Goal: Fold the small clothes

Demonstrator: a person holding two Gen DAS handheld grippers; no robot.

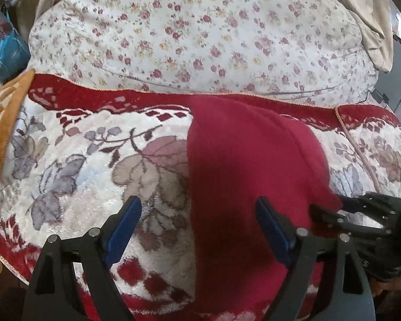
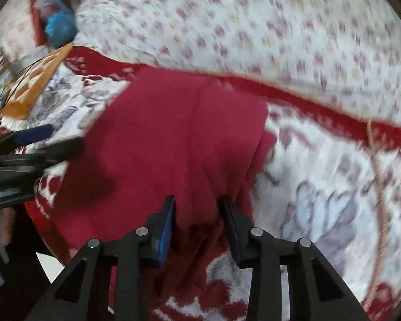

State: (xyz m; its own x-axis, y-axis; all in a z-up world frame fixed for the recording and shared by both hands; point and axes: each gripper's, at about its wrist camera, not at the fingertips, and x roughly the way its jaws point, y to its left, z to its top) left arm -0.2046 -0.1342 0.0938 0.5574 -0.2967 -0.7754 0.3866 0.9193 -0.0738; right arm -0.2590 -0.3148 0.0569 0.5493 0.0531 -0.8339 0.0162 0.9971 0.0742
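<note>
A small red garment [image 1: 243, 165] lies on a plush floral blanket [image 1: 80, 160] on the bed. It also shows in the right wrist view [image 2: 173, 133]. My left gripper [image 1: 197, 208] is open and empty, jaws wide, over the garment's left edge. My right gripper [image 2: 197, 206] is shut on the garment's near edge, the cloth bunched between its blue pads. In the left wrist view the right gripper [image 1: 334, 211] sits at the garment's right side. In the right wrist view the left gripper [image 2: 53, 136] is at the left. The right wrist view is blurred.
A floral quilt [image 1: 200, 34] is piled behind the blanket. An orange patterned cloth [image 1: 5, 123] lies at the left edge. A blue bag [image 1: 9, 53] sits beyond it. A beige cloth [image 1: 371, 21] hangs at the upper right.
</note>
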